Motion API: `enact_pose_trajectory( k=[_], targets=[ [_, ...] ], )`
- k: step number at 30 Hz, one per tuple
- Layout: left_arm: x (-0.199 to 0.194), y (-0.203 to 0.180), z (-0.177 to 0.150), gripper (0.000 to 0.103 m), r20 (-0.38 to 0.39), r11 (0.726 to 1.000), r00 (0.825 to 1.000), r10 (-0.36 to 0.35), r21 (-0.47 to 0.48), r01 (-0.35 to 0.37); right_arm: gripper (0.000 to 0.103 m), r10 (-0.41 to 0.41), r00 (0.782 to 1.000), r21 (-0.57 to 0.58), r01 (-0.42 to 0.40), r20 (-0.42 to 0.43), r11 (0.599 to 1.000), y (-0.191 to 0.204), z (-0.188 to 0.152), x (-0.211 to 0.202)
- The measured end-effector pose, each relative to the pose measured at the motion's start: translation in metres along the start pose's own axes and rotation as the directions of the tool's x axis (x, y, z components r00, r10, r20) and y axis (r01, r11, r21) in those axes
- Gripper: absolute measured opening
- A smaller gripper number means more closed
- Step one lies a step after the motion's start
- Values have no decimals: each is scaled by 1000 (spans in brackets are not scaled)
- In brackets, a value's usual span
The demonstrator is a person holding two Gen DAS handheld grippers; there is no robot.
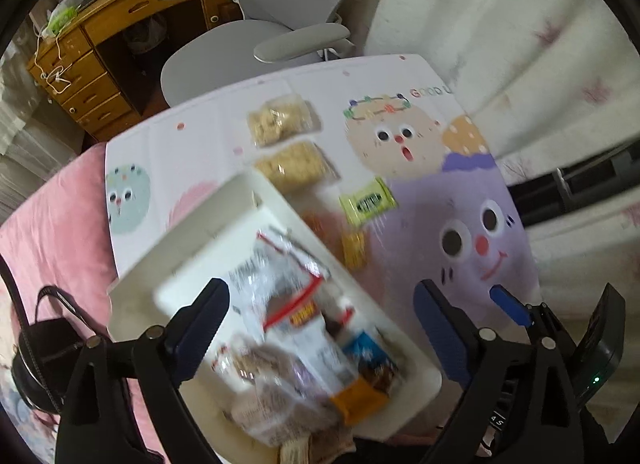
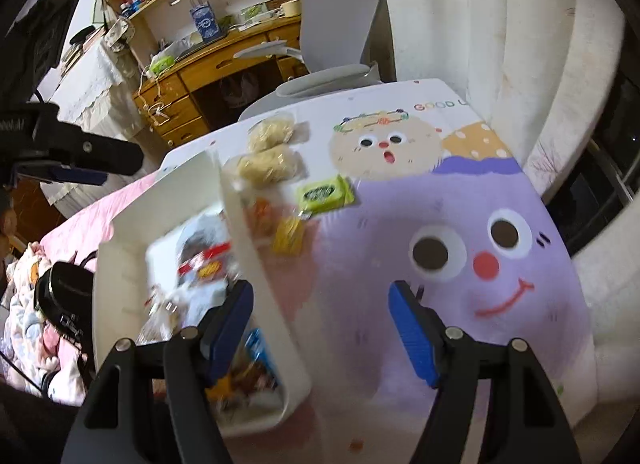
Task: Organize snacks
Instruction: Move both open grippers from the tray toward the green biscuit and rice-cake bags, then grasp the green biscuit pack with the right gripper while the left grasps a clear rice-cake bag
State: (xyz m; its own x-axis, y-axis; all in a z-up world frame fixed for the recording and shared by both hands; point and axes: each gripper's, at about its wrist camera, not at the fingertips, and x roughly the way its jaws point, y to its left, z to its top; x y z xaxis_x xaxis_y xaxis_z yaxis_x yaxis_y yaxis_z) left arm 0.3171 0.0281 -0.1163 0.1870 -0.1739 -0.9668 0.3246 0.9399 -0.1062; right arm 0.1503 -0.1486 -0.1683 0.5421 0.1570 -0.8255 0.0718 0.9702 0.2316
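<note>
Table [image 2: 460, 191], cartoon-print cover: one white bin [image 1: 192, 232] at its near left edge, holding several wrapped snacks, blurred, count unclear. Loose on the table beyond the bin: two clear bags of pale puffed snacks [image 1: 282, 123], one green packet [image 1: 368, 199], one yellow packet [image 1: 354, 250], one orange packet [image 2: 262, 213]. Left tool [image 1: 320, 328]: jaws wide apart over the bin, gripping nothing. Right tool [image 2: 320, 328]: jaws apart astride the bin's right wall, nothing gripped.
</note>
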Motion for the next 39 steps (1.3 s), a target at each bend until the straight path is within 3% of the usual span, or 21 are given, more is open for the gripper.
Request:
enact_pose_trajectory(
  k=[5,12,19,21,33,39],
  targets=[
    [32,1,43,93,-74,1000,997,16,-23,-18,71,24,1000,-13,-24,10,1000,-17,25,33],
    [84,10,88,93,-188,988,980,59,-132,-85,72,69,998,-92,-68,1,993,-27,53,78],
    [137,24,120,94,-264,966,962,68,-225,-130,73,94,995,-137,-97,-28,986,-20,63,118],
    [149,27,128,95,-274,959,956,105,-227,-170,73,88,996,-158,-91,-28,983,-16,62,126],
    [213,35,140,95,-390,936,911,132,-254,-244,75,55,998,-215,-63,-42,975,-2,56,167],
    [227,32,140,95,-399,929,904,157,-250,-272,79,43,999,-251,-47,-19,967,6,57,176]
  ],
)
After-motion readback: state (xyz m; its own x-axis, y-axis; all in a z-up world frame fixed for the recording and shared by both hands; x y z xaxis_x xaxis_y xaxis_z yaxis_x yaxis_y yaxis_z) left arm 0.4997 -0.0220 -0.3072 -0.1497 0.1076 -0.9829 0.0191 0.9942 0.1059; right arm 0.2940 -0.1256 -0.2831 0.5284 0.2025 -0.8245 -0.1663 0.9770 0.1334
